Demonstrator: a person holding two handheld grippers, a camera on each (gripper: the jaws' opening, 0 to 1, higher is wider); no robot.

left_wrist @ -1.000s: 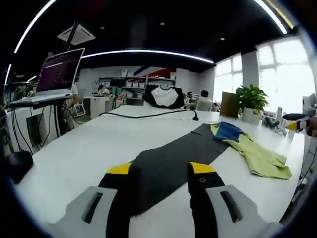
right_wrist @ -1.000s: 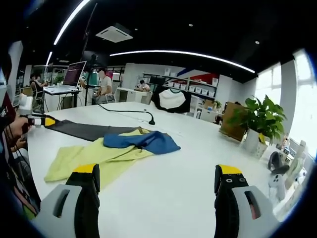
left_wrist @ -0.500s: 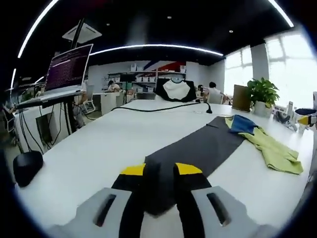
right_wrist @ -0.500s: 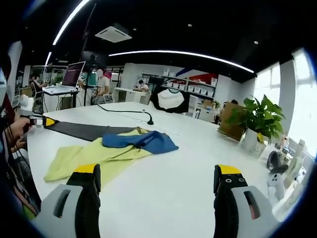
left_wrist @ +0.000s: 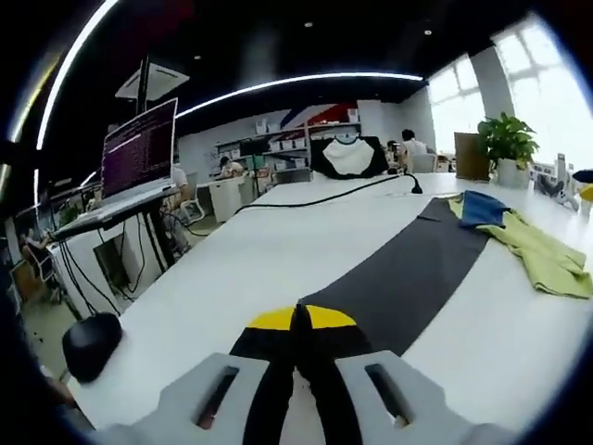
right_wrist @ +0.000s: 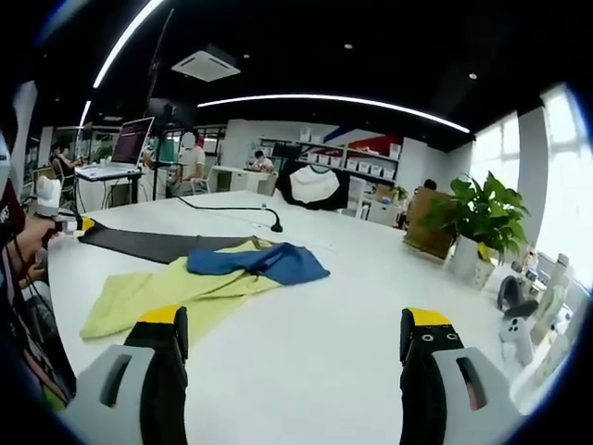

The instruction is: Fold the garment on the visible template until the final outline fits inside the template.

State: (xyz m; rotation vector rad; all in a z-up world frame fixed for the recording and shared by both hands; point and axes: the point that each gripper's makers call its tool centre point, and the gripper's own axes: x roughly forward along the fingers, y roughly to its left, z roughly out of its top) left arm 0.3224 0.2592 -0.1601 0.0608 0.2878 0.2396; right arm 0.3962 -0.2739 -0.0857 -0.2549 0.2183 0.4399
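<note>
Pinching the near end of the dark template [left_wrist: 408,278], the left gripper [left_wrist: 296,320] sits at the bottom centre of the left gripper view with its jaws together on the cloth edge. The template's long axis runs from there toward the upper right, ending at the yellow-green and blue garment [left_wrist: 528,246] on the white table [left_wrist: 232,269]. In the right gripper view the right gripper [right_wrist: 292,334] hovers low over bare table, jaws wide apart, the garment lying left of centre, apparently nearer this hand.
</note>
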